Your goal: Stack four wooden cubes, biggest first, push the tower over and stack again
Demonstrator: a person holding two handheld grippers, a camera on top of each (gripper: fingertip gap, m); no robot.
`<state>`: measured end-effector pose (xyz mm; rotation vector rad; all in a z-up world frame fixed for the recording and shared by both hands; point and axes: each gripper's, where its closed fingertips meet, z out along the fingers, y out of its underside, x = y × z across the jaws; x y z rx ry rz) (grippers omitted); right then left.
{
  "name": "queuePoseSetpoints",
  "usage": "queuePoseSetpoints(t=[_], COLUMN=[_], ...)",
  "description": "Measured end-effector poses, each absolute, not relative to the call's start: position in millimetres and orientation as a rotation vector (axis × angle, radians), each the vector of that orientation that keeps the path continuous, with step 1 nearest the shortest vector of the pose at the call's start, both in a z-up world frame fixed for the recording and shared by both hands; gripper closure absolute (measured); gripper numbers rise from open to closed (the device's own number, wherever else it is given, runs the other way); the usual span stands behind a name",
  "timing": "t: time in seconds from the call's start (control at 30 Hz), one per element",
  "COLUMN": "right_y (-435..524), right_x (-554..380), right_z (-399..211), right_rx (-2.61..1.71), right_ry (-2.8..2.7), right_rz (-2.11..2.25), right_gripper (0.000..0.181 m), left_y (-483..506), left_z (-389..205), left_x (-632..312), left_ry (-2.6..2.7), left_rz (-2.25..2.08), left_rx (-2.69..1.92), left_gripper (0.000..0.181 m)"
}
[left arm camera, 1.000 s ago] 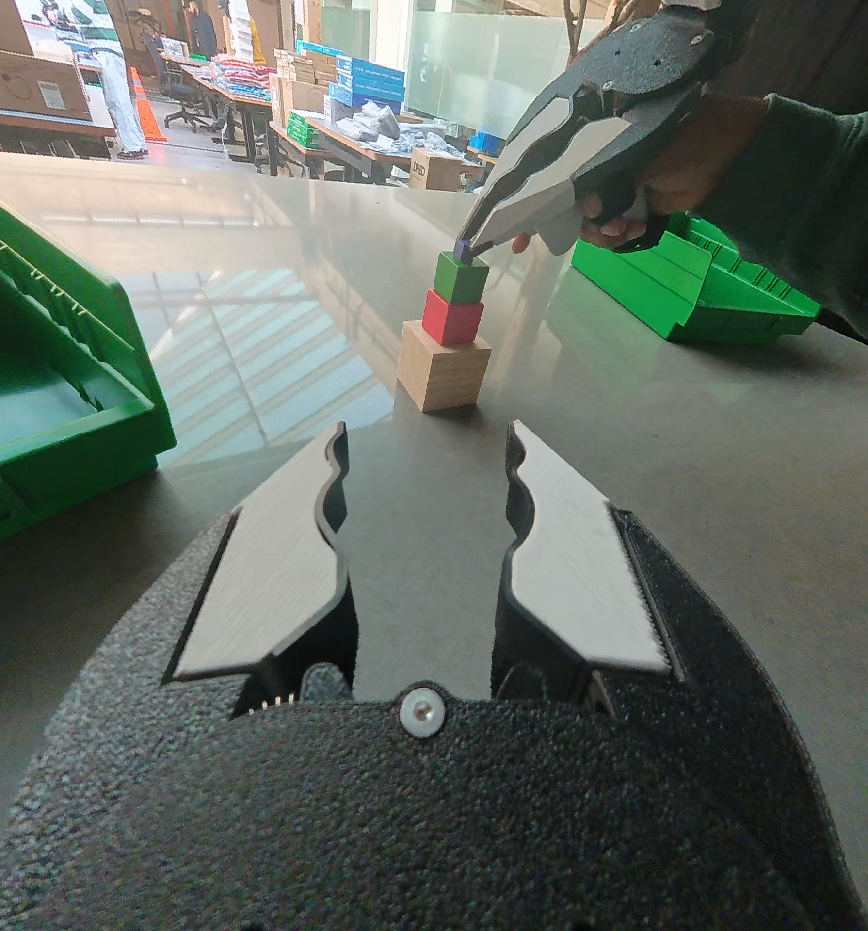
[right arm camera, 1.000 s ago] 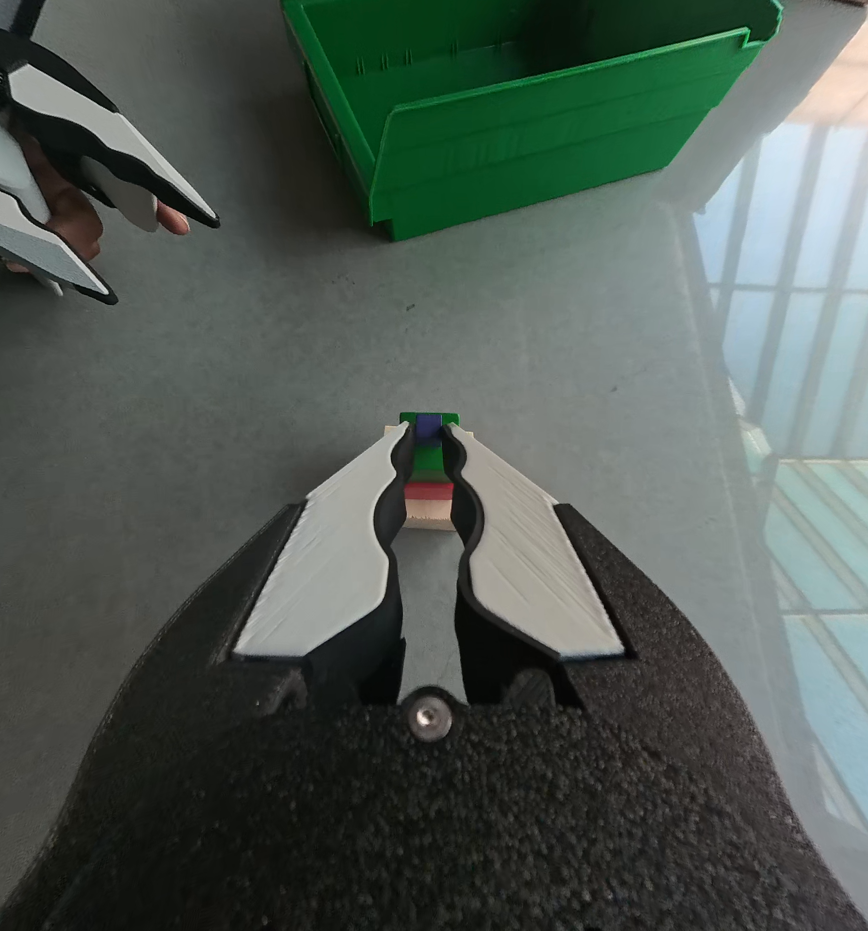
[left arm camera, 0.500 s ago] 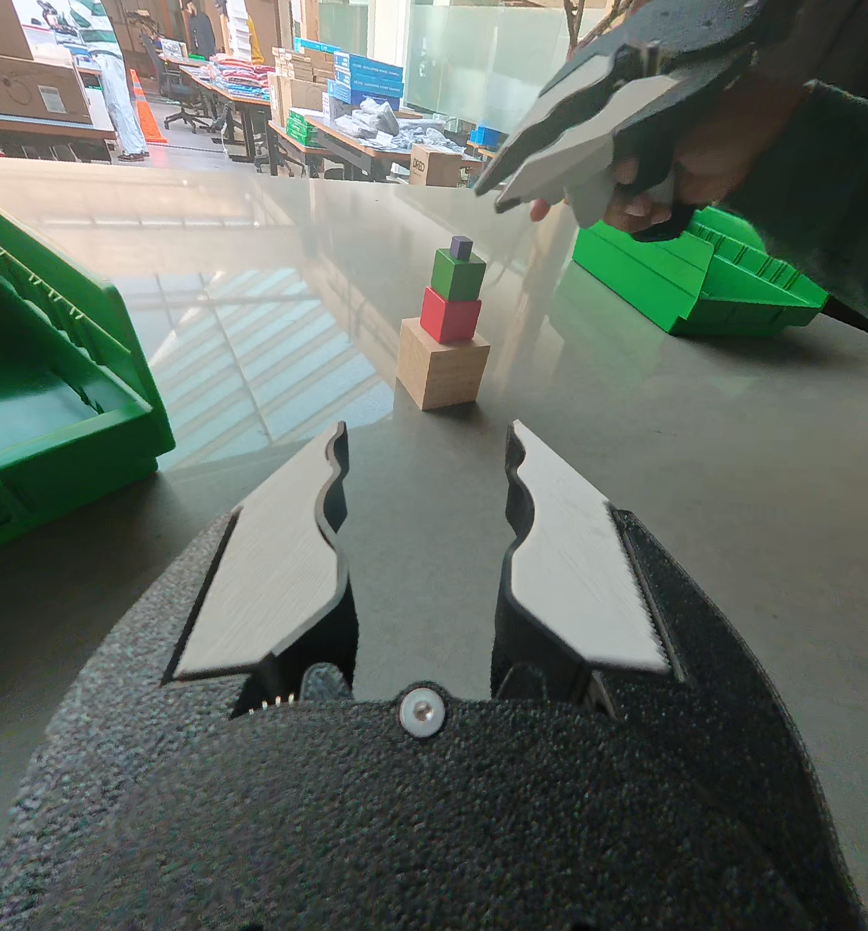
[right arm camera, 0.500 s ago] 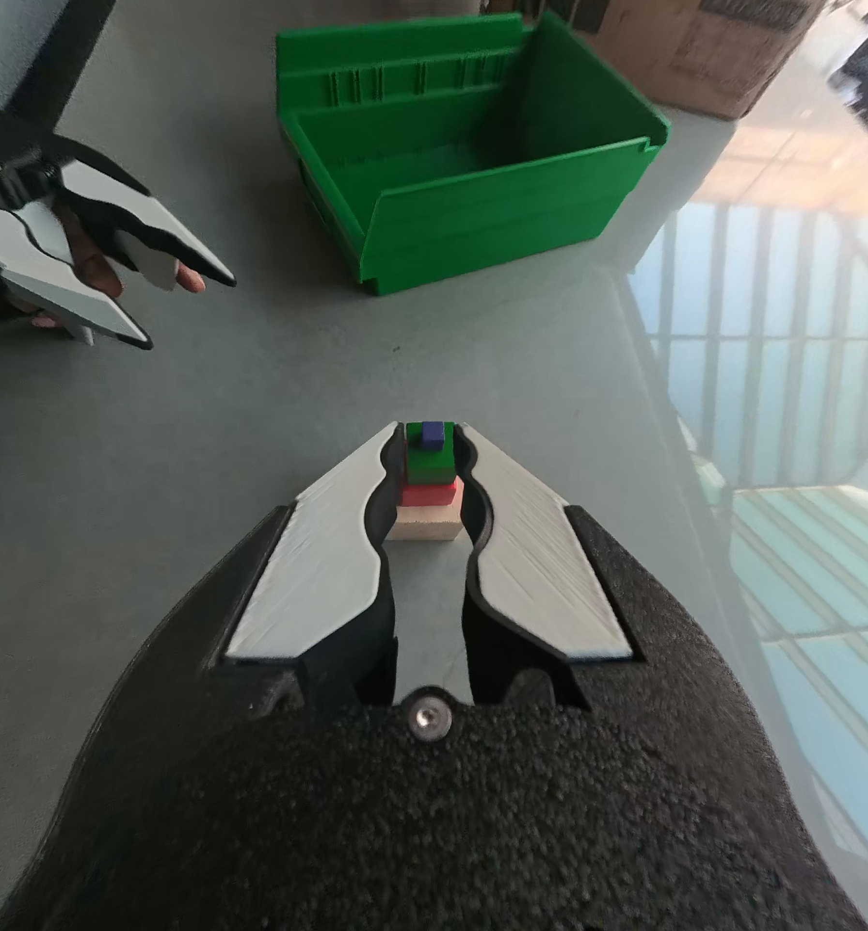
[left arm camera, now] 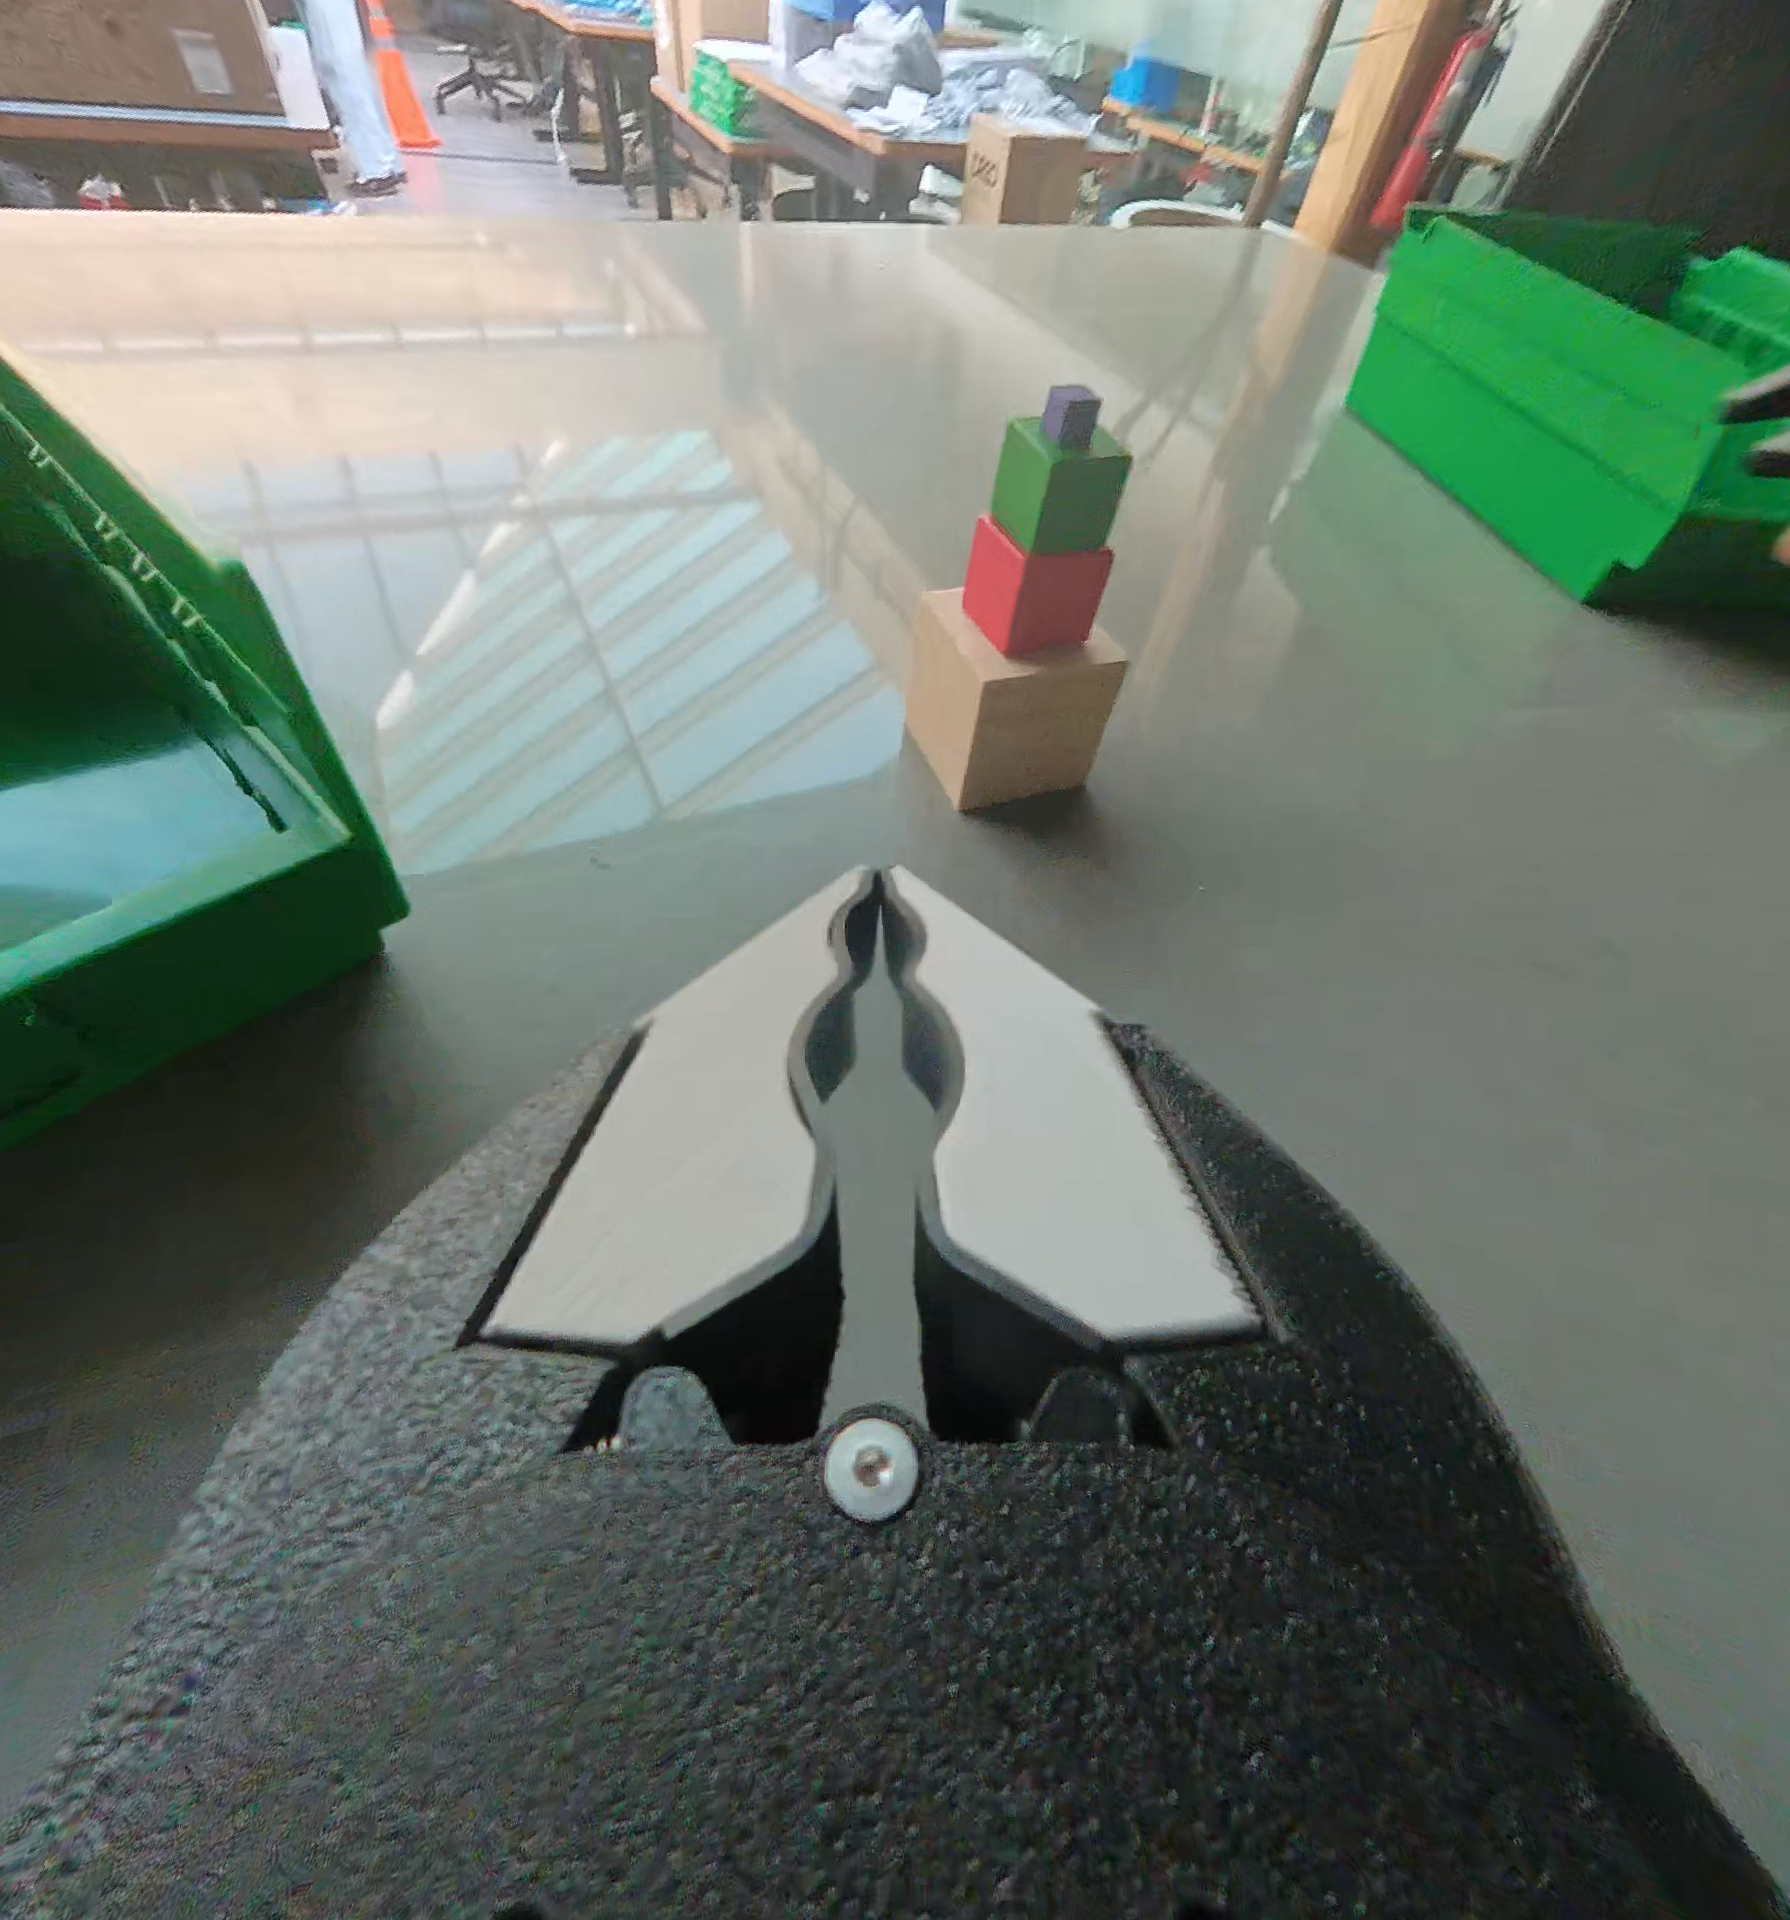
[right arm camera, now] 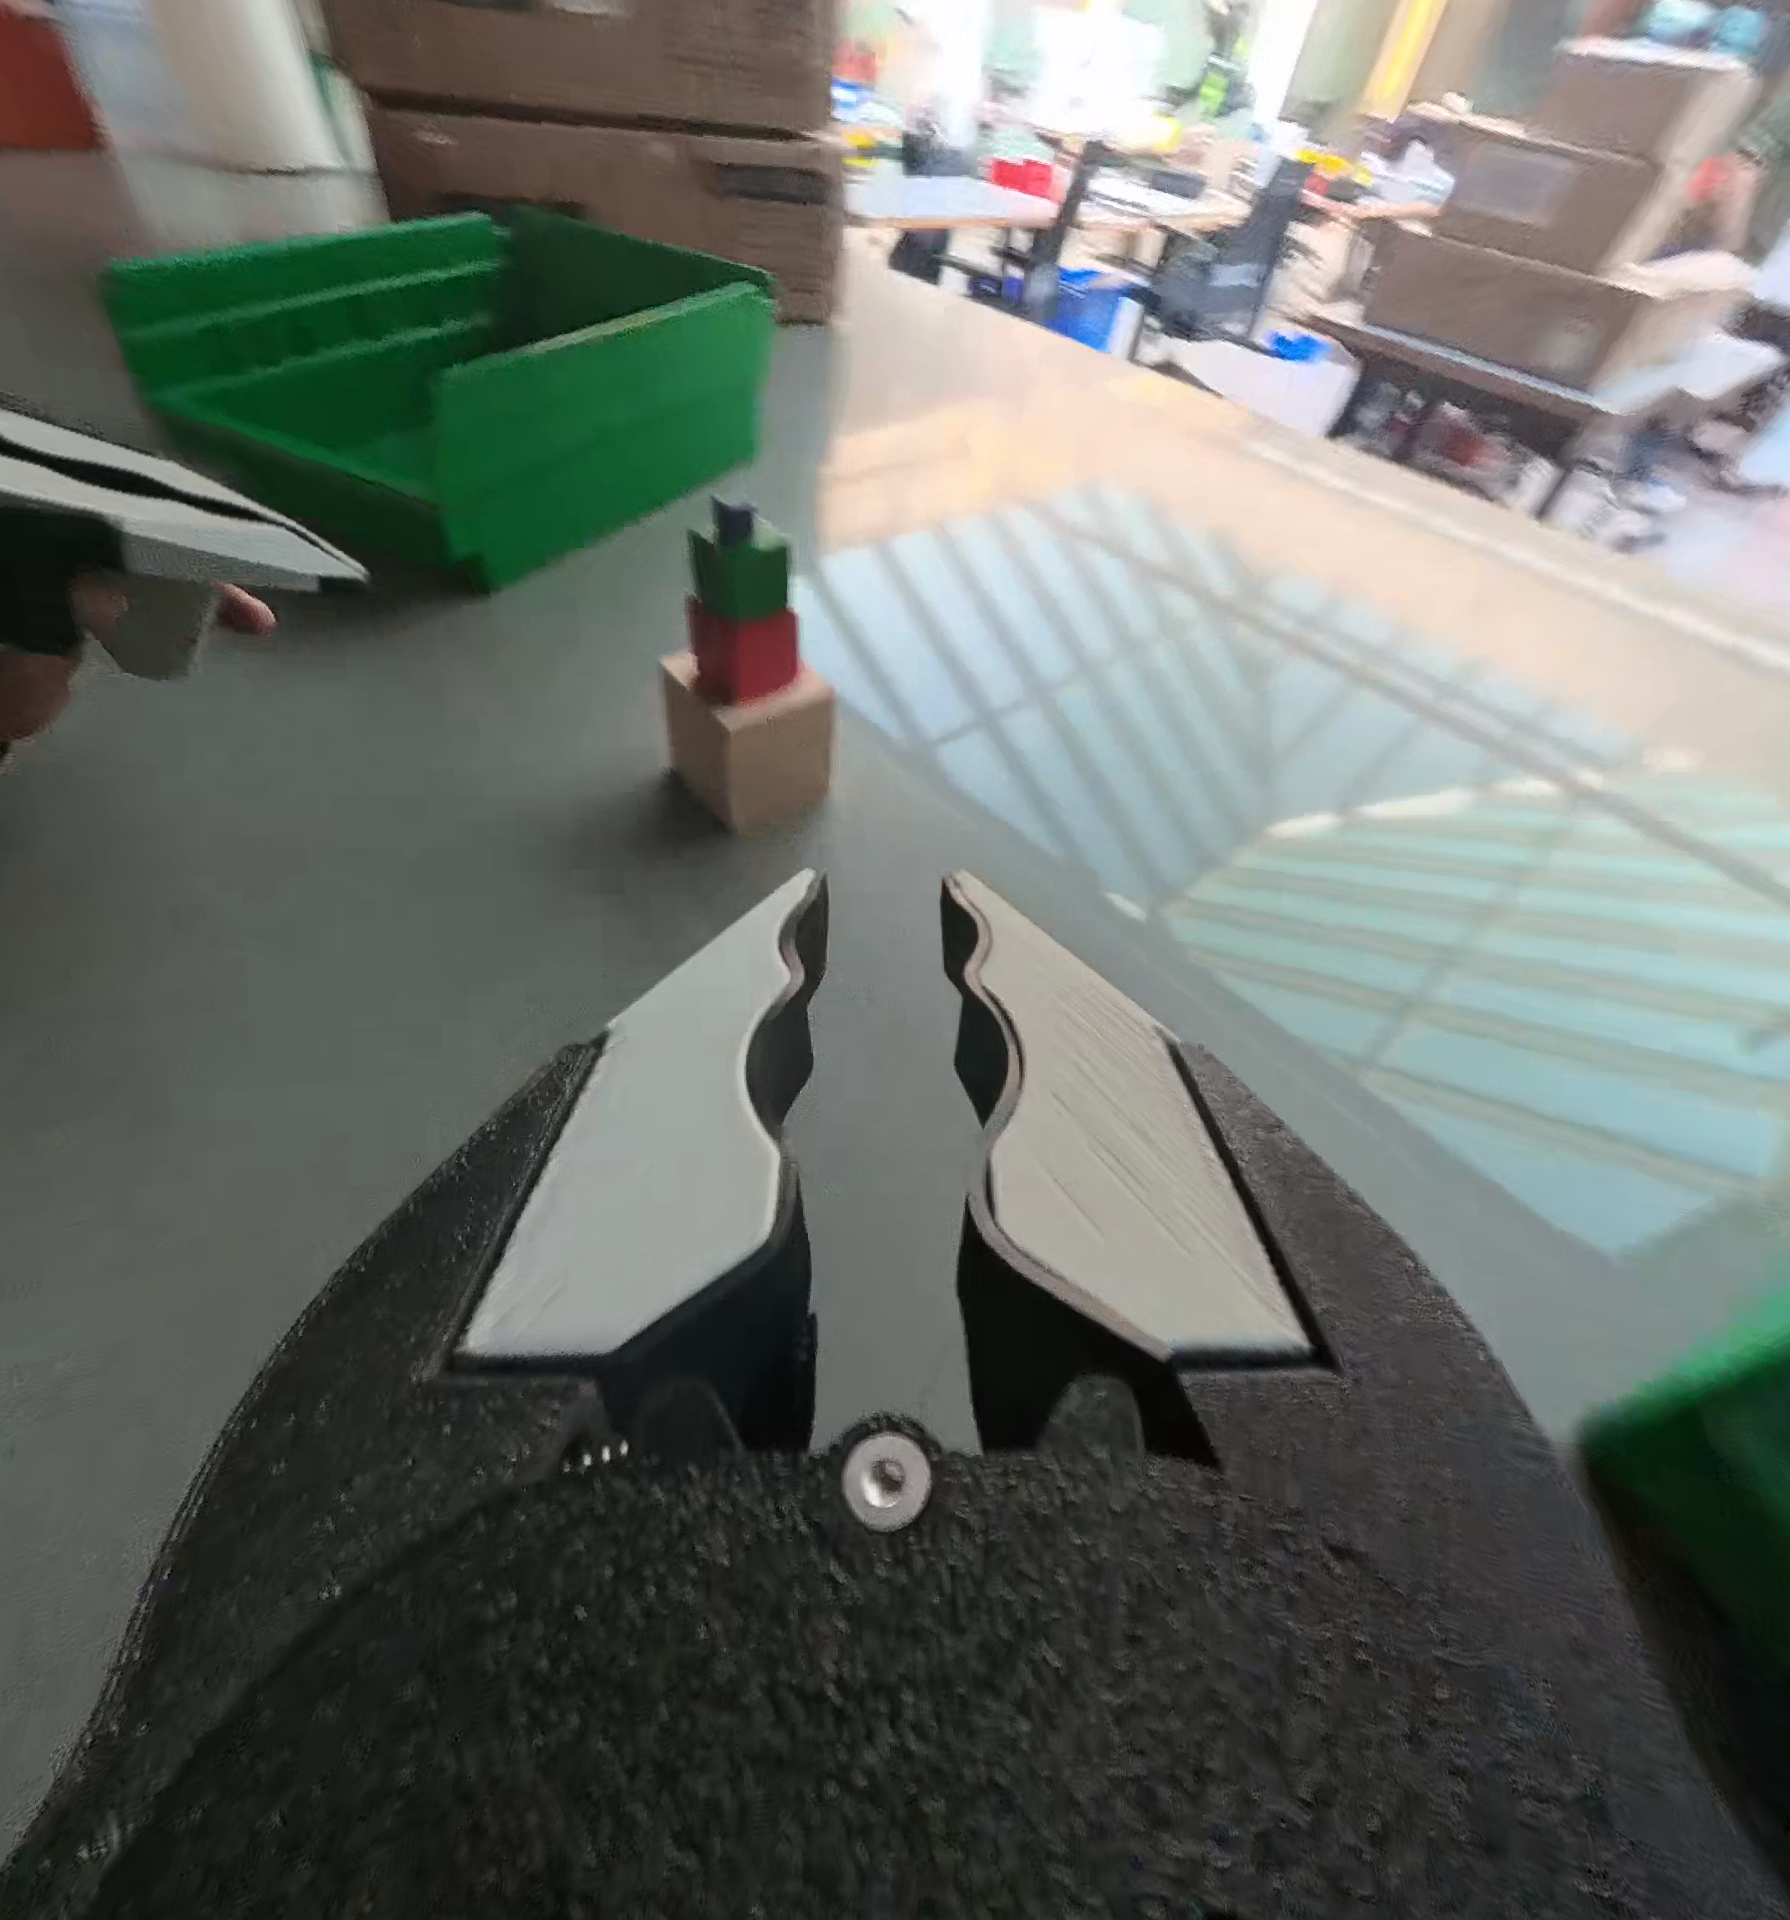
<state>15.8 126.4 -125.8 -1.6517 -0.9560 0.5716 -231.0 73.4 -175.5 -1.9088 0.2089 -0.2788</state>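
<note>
Wood, red, green, purple stack [left arm camera: 1036, 582] stood finished; left gripper [left arm camera: 880, 883] clenched empty, right gripper [right arm camera: 883, 883] released, both clear.

Both wrist views sit low over the bench [left arm camera: 1493, 987], looking forward along their own tool. Each frames the block stack [left arm camera: 1036, 582] near centre, from roughly opposite sides, at close range.

Daylit, bright scene. Glossy grey tabletop [left arm camera: 1390, 935] carries broad window-grid glare, pale blue-white, washed out toward far edge. Soft short shadows beside stacked wooden blocks [left arm camera: 1036, 613]. Left wrist view mostly sharp; right wrist view motion-blurred throughout, background smeared. Wide-angle bending at edges; green plastic bin [right arm camera: 455, 416] soft.
</note>
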Motion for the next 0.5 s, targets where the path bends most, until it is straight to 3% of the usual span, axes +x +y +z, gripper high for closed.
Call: queuePoseSetpoints(t=[0.23,0.5], right_y=[81.2,62.1], right_x=[115.7,164.0], right_z=[-151.1,-154.1], right_rx=[-1.815,-1.821], right_ry=[-0.694,-0.584], right_rz=[0.539,0.465], right_gripper=[0.115,0.110], left_y=[127.5,209.4], left_z=[-186.2,-200.0], left_x=[-220.3,-145.7], left_ry=[0.289,0.544], left_rz=[-0.183,0.020], left_rx=[-2.006,-2.062], left_gripper=[0.181,0.181])
